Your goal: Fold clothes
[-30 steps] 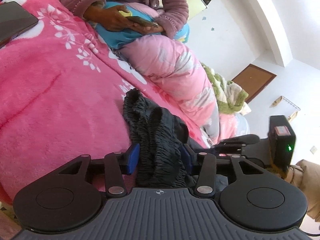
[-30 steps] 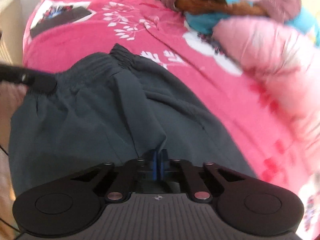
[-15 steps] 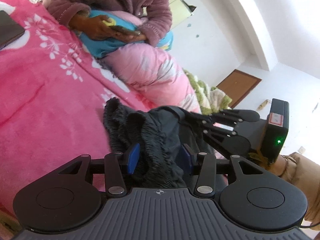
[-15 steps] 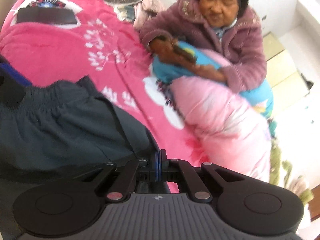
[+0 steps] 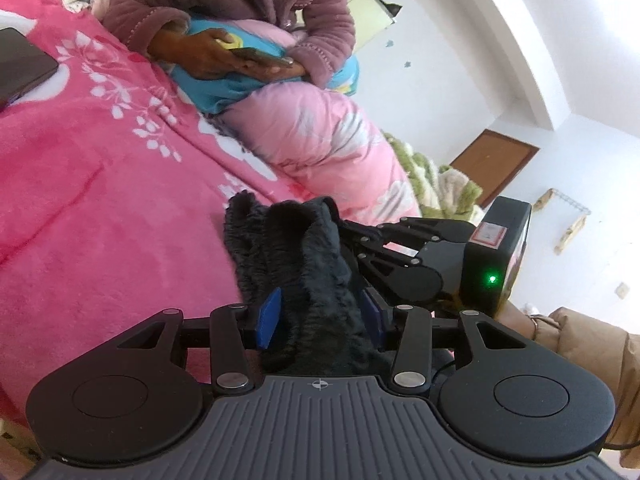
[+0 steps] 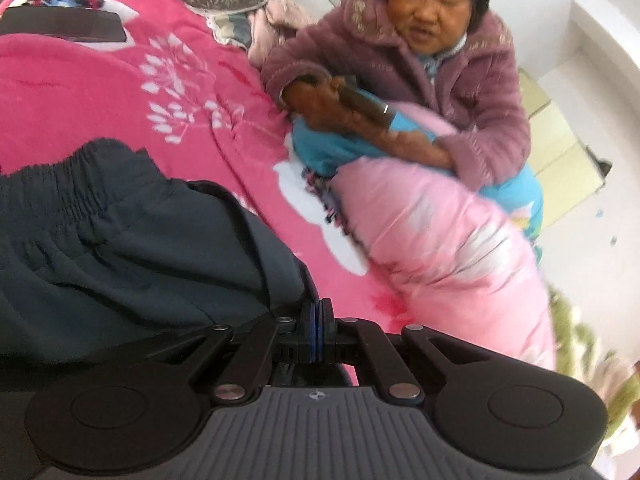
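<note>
My left gripper (image 5: 320,320) closing on bunched waistband (image 5: 288,248); right gripper (image 6: 317,330) pinches dark shorts (image 6: 120,248) at 12 o'clock. Keep edges aligned, lay flat.

Dark trousers (image 5: 296,276): the bunched waistband fills the left gripper (image 5: 320,320); its lower part is hidden behind the gripper body, and the closing pads' contact with the cloth cannot be told.
Trousers, right wrist view (image 6: 120,248): cut off at the left edge; the cloth beside the right gripper (image 6: 317,334) passes under its linkage, so what the pressed-together pads pinch is hidden.
Dark flat device (image 5: 20,68): left of the trousers, cut by the frame edge; its kind is unclear.
Pink quilt (image 6: 440,240): right of the trousers, motion-blurred.
Green-white blanket (image 6: 580,344): beyond the quilt, smeared, partly cut off.
</note>
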Demonstrator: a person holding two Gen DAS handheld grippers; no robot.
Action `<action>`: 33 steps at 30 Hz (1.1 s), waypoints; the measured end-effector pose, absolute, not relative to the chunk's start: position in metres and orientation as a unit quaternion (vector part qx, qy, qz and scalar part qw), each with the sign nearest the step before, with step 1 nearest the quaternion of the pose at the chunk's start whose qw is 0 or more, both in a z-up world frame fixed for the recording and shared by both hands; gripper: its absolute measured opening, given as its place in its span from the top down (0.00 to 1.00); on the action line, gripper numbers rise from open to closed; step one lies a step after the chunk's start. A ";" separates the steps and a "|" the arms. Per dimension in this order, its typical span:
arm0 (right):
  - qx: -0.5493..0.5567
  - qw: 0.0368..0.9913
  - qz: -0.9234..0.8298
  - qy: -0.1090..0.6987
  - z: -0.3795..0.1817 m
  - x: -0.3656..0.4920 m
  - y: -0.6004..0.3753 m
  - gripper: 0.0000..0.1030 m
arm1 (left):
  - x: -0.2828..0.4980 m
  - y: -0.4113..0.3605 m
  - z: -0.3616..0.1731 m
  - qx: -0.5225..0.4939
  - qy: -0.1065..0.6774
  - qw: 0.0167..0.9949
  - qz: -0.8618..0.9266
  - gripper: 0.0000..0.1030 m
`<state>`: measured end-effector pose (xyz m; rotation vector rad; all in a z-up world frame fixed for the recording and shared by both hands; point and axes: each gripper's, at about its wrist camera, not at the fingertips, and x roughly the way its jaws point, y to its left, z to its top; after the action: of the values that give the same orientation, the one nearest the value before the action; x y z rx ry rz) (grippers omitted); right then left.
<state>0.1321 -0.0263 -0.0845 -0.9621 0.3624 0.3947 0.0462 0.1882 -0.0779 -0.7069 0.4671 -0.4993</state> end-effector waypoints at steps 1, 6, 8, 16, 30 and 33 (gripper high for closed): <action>-0.454 0.853 0.189 0.174 -0.088 0.134 -0.026 1.00 | 0.047 0.188 -0.079 -0.339 0.227 0.882 -0.237 0.63; -0.438 0.849 0.219 0.199 -0.094 0.136 -0.025 0.98 | 0.049 0.183 -0.080 -0.327 0.235 0.886 -0.229 0.72; -0.441 0.843 0.227 0.208 -0.091 0.133 -0.027 0.94 | 0.050 0.182 -0.080 -0.323 0.237 0.888 -0.227 0.72; -0.435 0.840 0.266 0.186 -0.038 0.105 -0.055 0.56 | 0.051 0.178 -0.080 -0.313 0.239 0.893 -0.218 0.72; -0.559 0.649 0.451 0.250 -0.059 0.136 0.035 0.63 | 0.048 0.178 -0.080 -0.298 0.248 0.899 -0.204 0.75; -0.557 0.646 0.447 0.268 -0.067 0.133 0.039 0.88 | 0.049 0.179 -0.080 -0.301 0.249 0.897 -0.206 0.76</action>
<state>0.1325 0.0389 -0.0667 -1.2681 0.6103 1.0158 0.0488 0.1785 -0.0803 -0.6226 0.5149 -0.4268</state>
